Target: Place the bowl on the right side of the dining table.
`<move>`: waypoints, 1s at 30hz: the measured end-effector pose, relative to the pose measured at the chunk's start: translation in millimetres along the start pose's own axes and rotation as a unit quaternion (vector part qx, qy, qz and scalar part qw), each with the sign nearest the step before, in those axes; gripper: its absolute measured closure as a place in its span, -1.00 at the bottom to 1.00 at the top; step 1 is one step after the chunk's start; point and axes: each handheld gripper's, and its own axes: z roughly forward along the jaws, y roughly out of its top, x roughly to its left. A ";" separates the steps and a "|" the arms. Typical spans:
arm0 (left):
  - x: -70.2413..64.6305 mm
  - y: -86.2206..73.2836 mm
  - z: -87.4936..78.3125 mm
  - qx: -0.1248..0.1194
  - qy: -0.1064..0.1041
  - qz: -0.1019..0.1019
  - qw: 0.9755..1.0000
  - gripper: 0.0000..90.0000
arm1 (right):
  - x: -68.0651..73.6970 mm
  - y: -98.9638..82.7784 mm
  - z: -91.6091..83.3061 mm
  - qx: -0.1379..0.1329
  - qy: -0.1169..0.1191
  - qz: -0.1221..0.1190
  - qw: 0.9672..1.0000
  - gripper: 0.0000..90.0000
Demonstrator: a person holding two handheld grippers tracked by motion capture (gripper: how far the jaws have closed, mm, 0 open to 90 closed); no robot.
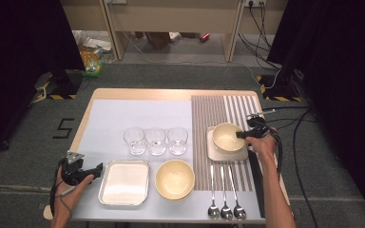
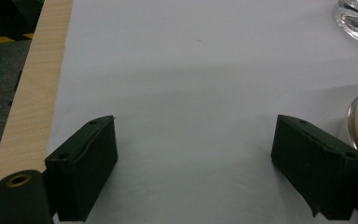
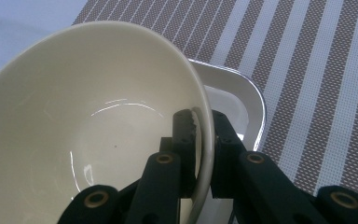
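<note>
Cream ceramic is what your right hand-held gripper [image 3: 204,154] clamps: its jaws are closed on the rim of the bowl [image 1: 226,136], one jaw inside the wall and one outside. The bowl sits tilted on or just over the small square tray [image 1: 214,151] on the striped placemat [image 1: 218,111], at the right of the bench [image 1: 171,93].

Risks from this position:
- The grip is a thin pinch on a smooth glazed rim. If you swing or tip the bowl, it is likely to pivot between the pads or slip out, and drop onto the tray.
- The tray is light. A bowl set down off-centre may push it across the placemat toward the three spoons [image 1: 225,209] lying in front.
- Moving the bowl left at low height risks striking the three glasses [image 1: 156,140], which stand close together.

Your left hand-held gripper [image 2: 196,163] is open with nothing between its jaws. It rests low over the pale mat [image 1: 109,118], just left of the metal tray [image 1: 124,182]. A second bowl [image 1: 174,179] stands beside that tray.

The bench has a light wood edge and stands on grey carpet. Black curtains hang at both sides, cables trail across the floor to the right, and a wooden desk frame stands behind.
</note>
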 end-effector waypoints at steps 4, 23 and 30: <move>0.0 0.0 0.0 0.000 0.000 0.000 1.000 -0.70 | 1.2 -2.5 -1.8 0.001 -0.001 -0.005 1.000 0.85; 0.0 -0.1 0.2 -0.001 0.001 -0.001 1.000 -0.70 | -1.2 -7.7 -19.9 -0.034 0.010 0.013 0.999 0.46; 0.1 -0.2 0.2 -0.002 0.001 -0.001 1.000 -0.70 | 1.4 -8.8 -26.2 -0.034 0.003 -0.001 0.999 0.43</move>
